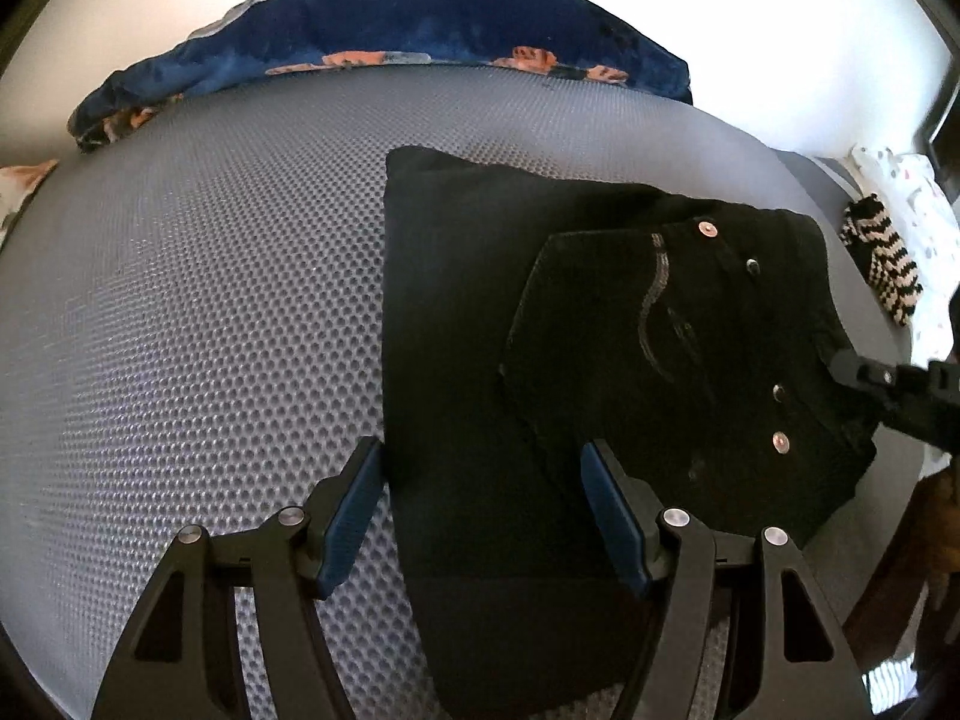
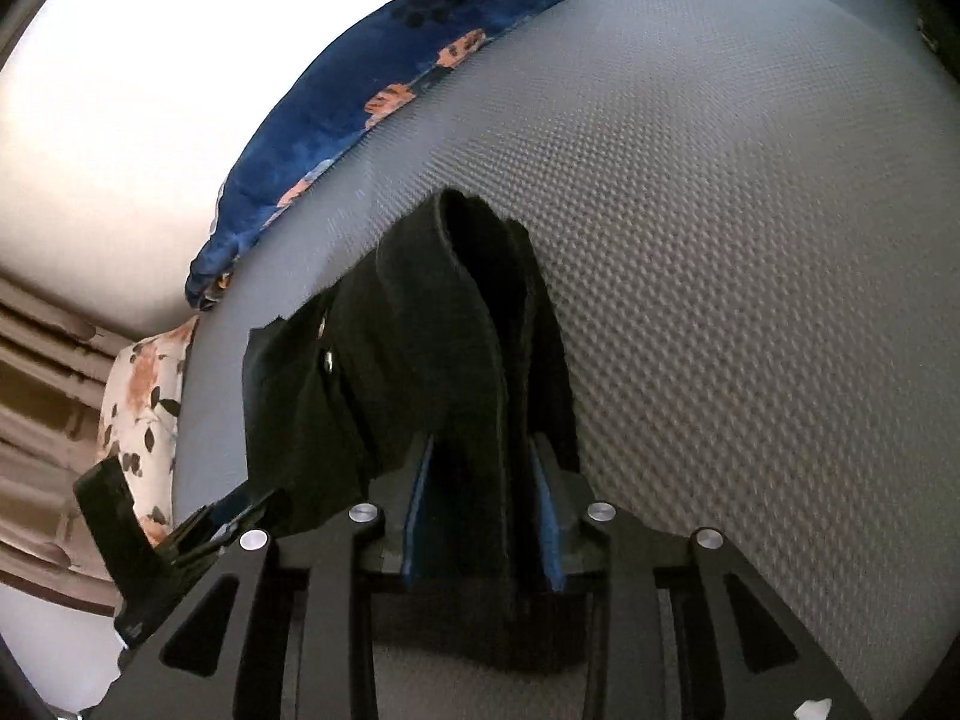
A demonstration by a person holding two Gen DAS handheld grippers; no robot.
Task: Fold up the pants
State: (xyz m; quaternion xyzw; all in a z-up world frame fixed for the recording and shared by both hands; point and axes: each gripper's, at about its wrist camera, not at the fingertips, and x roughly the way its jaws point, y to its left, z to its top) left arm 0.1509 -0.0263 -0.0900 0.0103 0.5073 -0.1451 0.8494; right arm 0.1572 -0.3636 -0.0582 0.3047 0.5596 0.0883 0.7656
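1. On the grey dimpled mattress (image 1: 198, 324) lie the black pants (image 1: 600, 312), folded – back pocket and rivets face up.
2. Left gripper (image 1: 483, 516) hangs over the near edge of the fabric, jaws spread wide and holding nothing.
3. Right gripper (image 2: 485, 516) has a thick bunch of the pants between its blue pads – whether the pads press on the cloth I cannot tell.
4. A navy floral blanket (image 1: 420, 30) lies along the far edge.
5. A striped sock (image 1: 882, 264) rests off to the right.
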